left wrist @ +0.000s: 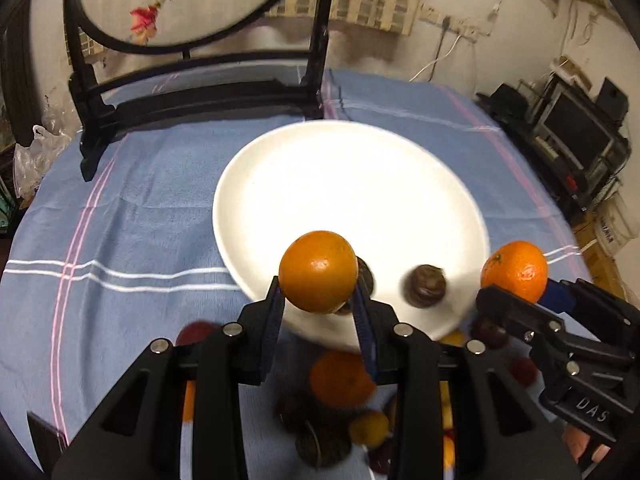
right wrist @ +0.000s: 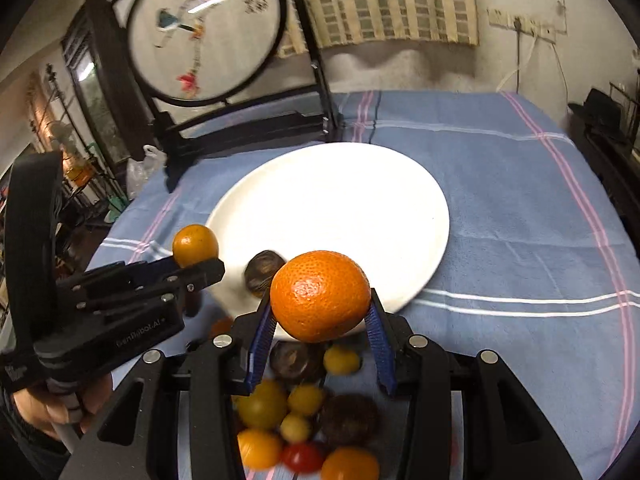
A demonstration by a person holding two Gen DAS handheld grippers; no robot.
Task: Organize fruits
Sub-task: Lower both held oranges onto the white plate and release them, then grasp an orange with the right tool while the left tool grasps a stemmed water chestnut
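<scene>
My left gripper (left wrist: 318,294) is shut on a smooth orange (left wrist: 318,271) and holds it above the near rim of the white plate (left wrist: 340,200). My right gripper (right wrist: 320,316) is shut on a dimpled orange (right wrist: 320,296) above the plate's (right wrist: 340,208) near edge. Each gripper shows in the other's view, the right one (left wrist: 516,292) with its orange (left wrist: 514,270), the left one (right wrist: 192,266) with its orange (right wrist: 195,245). A dark brown round fruit (left wrist: 425,285) lies on the plate, also seen in the right view (right wrist: 262,271).
A pile of small yellow, red, orange and dark fruits (right wrist: 304,420) lies on the blue striped tablecloth (right wrist: 520,220) in front of the plate. A black stand with a round embroidered screen (right wrist: 208,28) stands behind the plate. Shelves and electronics (left wrist: 572,128) sit to the right.
</scene>
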